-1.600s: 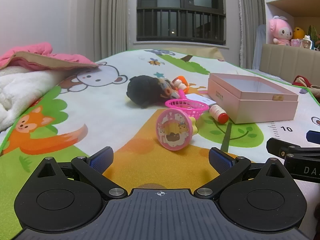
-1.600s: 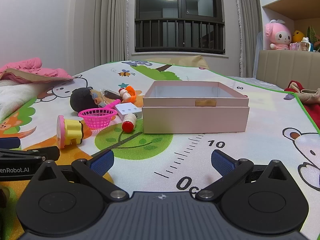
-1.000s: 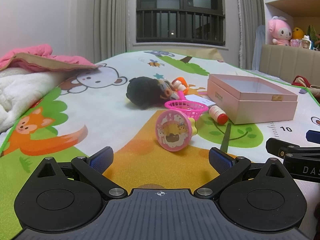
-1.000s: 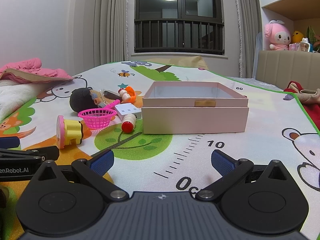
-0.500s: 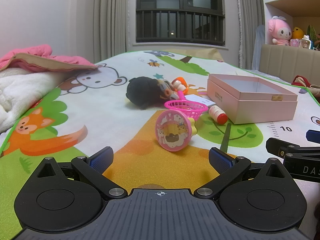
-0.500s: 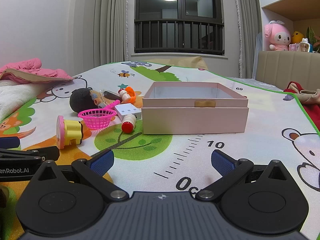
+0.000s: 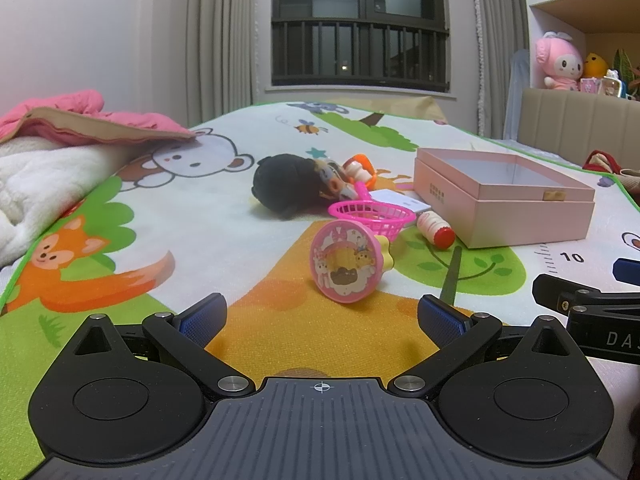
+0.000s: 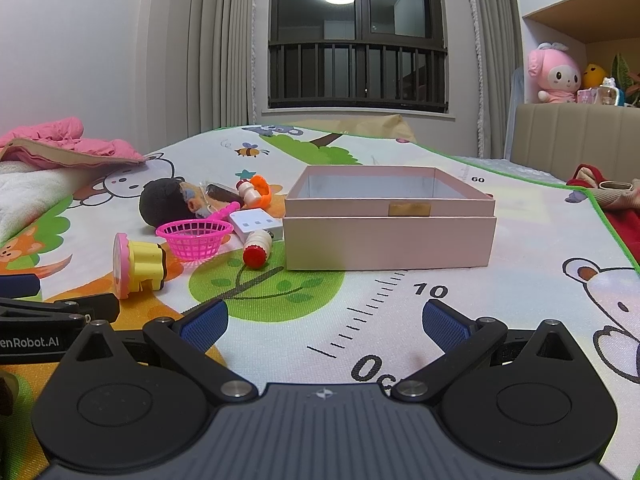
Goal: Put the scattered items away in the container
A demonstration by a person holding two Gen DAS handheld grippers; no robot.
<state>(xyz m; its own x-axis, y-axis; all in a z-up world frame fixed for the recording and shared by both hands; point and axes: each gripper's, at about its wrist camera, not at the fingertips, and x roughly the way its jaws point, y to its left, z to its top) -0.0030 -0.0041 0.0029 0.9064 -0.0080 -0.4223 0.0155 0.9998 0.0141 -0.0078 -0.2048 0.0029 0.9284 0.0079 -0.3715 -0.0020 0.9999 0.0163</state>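
Observation:
An open pink box (image 8: pixel 390 236) (image 7: pixel 502 210) stands on the play mat. Left of it lie scattered toys: a pink-and-yellow round stamp toy (image 7: pixel 346 266) (image 8: pixel 136 266), a pink mesh basket (image 7: pixel 372 216) (image 8: pixel 194 236), a small red-capped bottle (image 7: pixel 436 232) (image 8: pixel 258 250), a white card box (image 8: pixel 256 222), a black plush (image 7: pixel 288 186) (image 8: pixel 166 202) and an orange toy (image 8: pixel 256 190). My left gripper (image 7: pixel 322 316) is open and empty, low over the mat in front of the stamp toy. My right gripper (image 8: pixel 324 320) is open and empty, in front of the box.
A white blanket with a pink jacket (image 7: pixel 60 128) lies at the mat's left edge. A beige headboard with plush toys (image 8: pixel 556 76) stands at the right. Red cloth (image 8: pixel 612 200) lies beyond the mat's right edge. Each gripper shows at the side of the other's view (image 7: pixel 588 304).

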